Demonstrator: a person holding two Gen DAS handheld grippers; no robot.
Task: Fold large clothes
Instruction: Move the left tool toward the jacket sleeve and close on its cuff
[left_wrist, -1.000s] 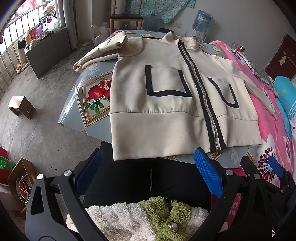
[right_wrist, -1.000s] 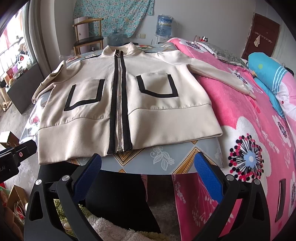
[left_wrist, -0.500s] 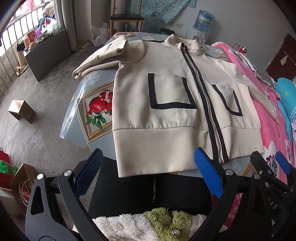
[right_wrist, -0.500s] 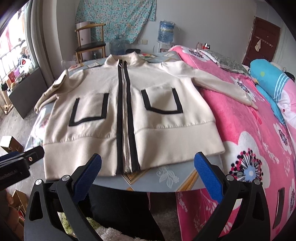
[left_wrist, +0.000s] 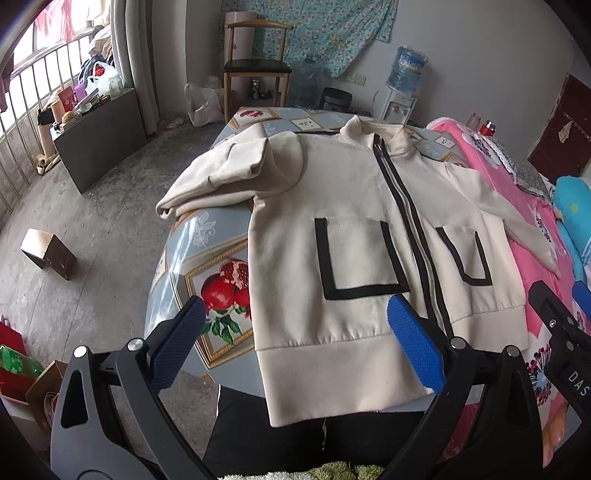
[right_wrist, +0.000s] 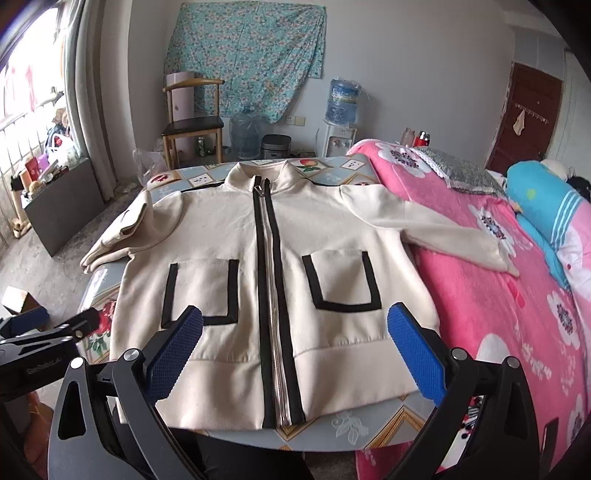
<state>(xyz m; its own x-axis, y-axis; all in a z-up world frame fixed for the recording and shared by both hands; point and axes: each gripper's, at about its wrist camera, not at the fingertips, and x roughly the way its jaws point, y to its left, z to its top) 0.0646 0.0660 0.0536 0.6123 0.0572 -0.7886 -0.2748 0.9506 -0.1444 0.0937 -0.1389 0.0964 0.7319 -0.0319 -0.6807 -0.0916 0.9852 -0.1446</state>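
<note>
Grippers first: our left gripper (left_wrist: 295, 339) and right gripper (right_wrist: 295, 339) both have their blue pads spread wide with nothing between them, hovering above the near hem of the jacket (right_wrist: 266, 288) without touching it. We read the step as the approach before a first fold; no fold has been made. The cream jacket lies face up and zipped on the table (left_wrist: 192, 266), collar at the far end, hem hanging slightly over the near edge. Its left sleeve (left_wrist: 221, 177) is bunched and doubled over at the far left corner of the table; its right sleeve (right_wrist: 454, 236) stretches out to the right onto the pink bedspread (right_wrist: 498, 317). Next move, in our judgement: each gripper needs a sleeve or shoulder edge to bring inward across the body, and the bunched left sleeve probably wants straightening first. Hard to make out: the left cuff is tucked within the bunch, the jacket's back is hidden beneath it, and we cannot tell how far the hem hangs past the table edge. A chair (right_wrist: 192, 125) stands at the far wall.
</note>
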